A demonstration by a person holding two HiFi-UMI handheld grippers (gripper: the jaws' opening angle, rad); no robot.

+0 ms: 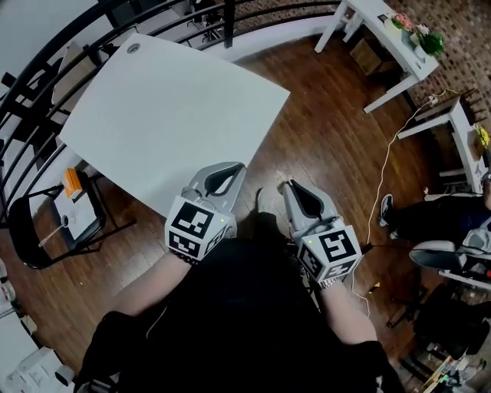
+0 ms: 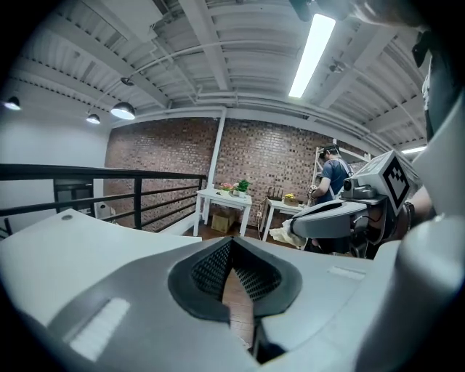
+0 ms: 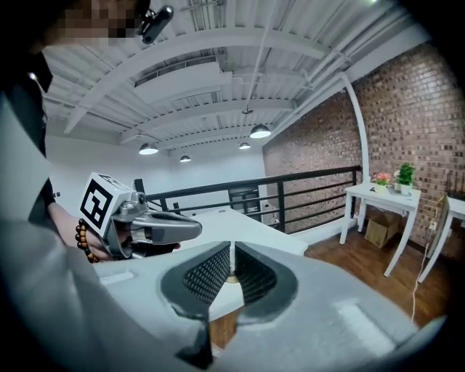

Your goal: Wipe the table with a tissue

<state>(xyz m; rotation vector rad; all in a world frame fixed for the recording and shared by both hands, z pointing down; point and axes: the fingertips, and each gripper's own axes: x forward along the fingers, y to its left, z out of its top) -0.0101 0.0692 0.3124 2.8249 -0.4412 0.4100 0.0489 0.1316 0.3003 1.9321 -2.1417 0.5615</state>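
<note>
— Since no tissue shows in any view, where does the wiping stand?
— Not begun, I judge. One white surface (image 1: 165, 115) lies ahead, so a tissue must be fetched first (none lies on it).
— And the grippers?
— Two: left gripper (image 1: 232, 169) and right gripper (image 1: 286, 186), both clenched on nothing, just short of it. Two side tables (image 1: 380, 23) stand beyond.

The left gripper (image 1: 233, 169) is covering the near corner of the table (image 1: 169, 115). The right edge is cutting off a person (image 1: 441, 217). On the black chair (image 1: 102, 211), items (image 1: 71, 183) are showing too small to identify.
</note>
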